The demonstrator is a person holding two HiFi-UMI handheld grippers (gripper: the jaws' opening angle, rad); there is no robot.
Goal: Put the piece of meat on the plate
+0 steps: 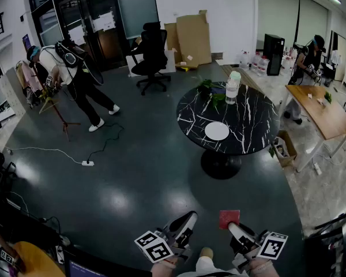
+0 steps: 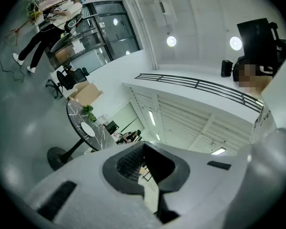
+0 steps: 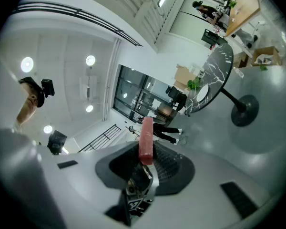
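Closest in, at the bottom edge of the head view, the right gripper (image 1: pixel 233 226) is clamped on the piece of meat (image 1: pixel 229 218), a flat red slab standing up past the jaw tips. The right gripper view shows the slab (image 3: pixel 146 140) pinched edge-on between the pads. Just to its left, the left gripper (image 1: pixel 187 217) has its jaws together with nothing between them, as its own view (image 2: pixel 145 168) confirms.

Ahead lies a wide stretch of bare dark floor (image 1: pixel 144 178), with only a white power strip (image 1: pixel 87 163) and its cables off to the left. Past that stands the round black marble table (image 1: pixel 248 131) on a single pedestal. The white plate (image 1: pixel 217 131) sits near the table's near edge with bare marble all round it. A bottle (image 1: pixel 233 88) and a green plant (image 1: pixel 210 88) stand at the far rim. A wooden table (image 1: pixel 323 111) flanks the right, with a cardboard box (image 1: pixel 284 147) on the floor between the two tables. Farther back are an office chair (image 1: pixel 151 53) and a person (image 1: pixel 69 74) bending over at the left.
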